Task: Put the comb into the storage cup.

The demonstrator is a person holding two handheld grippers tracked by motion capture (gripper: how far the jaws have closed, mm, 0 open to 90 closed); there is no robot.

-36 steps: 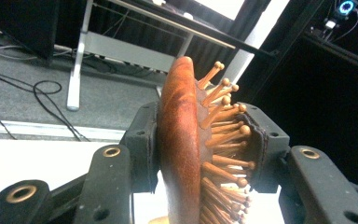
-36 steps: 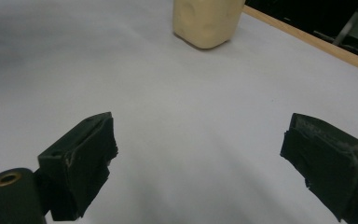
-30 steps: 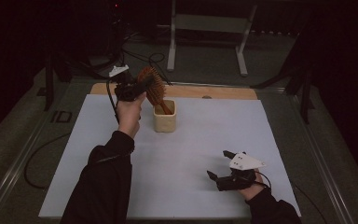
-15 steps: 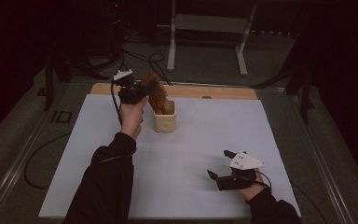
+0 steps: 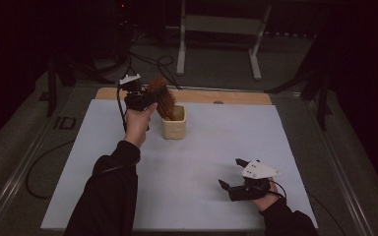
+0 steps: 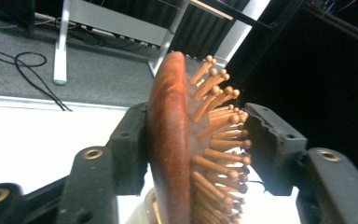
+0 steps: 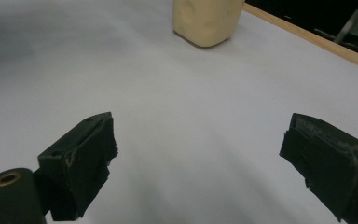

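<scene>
The left gripper [image 6: 193, 140] has just been opening its jaws around the wooden hairbrush [image 6: 172, 154]: one pad sits against the smooth back, while the other stands just clear of the bristle tips, so the clamp is released. The hairbrush stands head up, handle down inside the cream cup [image 5: 173, 125] near the far edge of the white table [image 5: 206, 147]. Well apart, near the front edge, the right gripper [image 7: 200, 163] rests low with jaws spread wide and empty.
</scene>
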